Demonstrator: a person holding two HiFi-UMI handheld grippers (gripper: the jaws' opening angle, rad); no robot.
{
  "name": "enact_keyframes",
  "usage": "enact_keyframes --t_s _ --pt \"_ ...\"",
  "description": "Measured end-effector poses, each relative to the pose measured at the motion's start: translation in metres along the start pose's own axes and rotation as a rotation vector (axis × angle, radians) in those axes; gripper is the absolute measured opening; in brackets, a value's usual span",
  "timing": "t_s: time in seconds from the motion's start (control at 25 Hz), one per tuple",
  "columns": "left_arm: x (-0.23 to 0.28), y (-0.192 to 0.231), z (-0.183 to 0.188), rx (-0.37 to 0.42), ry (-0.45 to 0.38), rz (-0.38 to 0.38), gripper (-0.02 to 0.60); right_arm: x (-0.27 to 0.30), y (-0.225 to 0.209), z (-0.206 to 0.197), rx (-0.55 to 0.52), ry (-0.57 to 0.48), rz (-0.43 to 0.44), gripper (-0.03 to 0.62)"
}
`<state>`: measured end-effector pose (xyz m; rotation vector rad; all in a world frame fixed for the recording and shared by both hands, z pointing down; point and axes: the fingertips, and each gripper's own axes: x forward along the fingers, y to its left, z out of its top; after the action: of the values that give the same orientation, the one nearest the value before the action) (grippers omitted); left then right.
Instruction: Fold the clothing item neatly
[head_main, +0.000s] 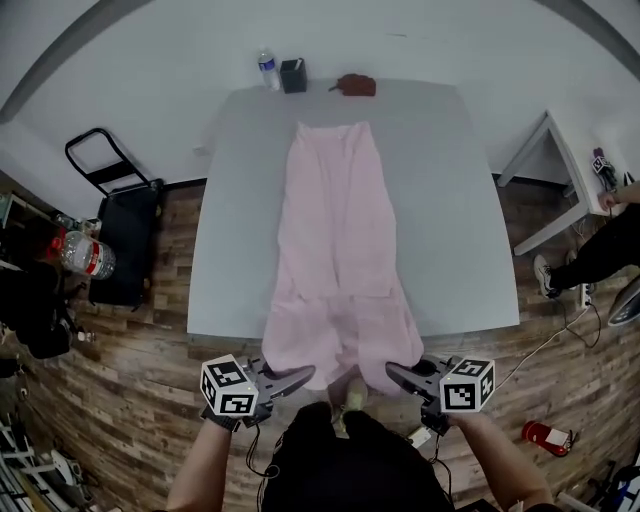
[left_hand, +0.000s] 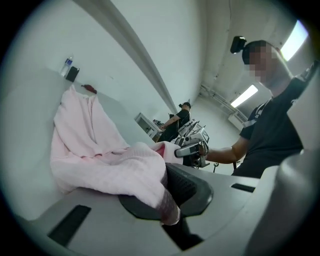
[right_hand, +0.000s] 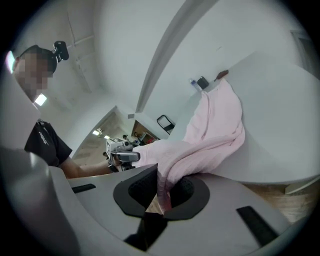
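Pinching the near corners of the pink garment (head_main: 335, 230) (jaws nearly together on cloth), the left gripper (head_main: 303, 377) and right gripper (head_main: 393, 373) hold them out past the grey table (head_main: 240, 200).

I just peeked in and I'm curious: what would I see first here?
A long pink garment stretches down the middle of the grey table, its near end reaching past the edge. The left tongs and right tongs each pinch a near corner of it. A bottle and black box stand at the far edge.
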<state>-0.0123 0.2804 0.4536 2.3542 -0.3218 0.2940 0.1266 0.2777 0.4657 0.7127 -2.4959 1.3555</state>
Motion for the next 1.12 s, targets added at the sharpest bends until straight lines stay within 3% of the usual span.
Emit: enact_keyframes --t_s 0.2,0.36,0.56,0.84,1.12 --pt "-0.001 0.033 0.047 0.049 -0.012 0.069 0.021 0.0 -0.013 0.06 -0.093 -0.03 -0.058 0.04" --pt "0.007 0.067 0.095 0.052 -0.018 0.076 0.021 0.016 -0.026 0.106 -0.134 -0.024 -0.092 0.04" --pt "0.02 0.116 0.136 0.006 -0.014 0.073 0.022 0.04 -0.052 0.147 -0.158 0.008 -0.143 0.04" --pt "0.035 0.193 0.188 -0.102 0.018 0.05 0.023 0.073 -0.099 0.212 -0.118 0.022 -0.218 0.04" --pt "0.059 0.255 0.189 -0.124 0.122 0.078 0.023 0.108 -0.155 0.241 -0.039 0.045 -0.28 0.04"
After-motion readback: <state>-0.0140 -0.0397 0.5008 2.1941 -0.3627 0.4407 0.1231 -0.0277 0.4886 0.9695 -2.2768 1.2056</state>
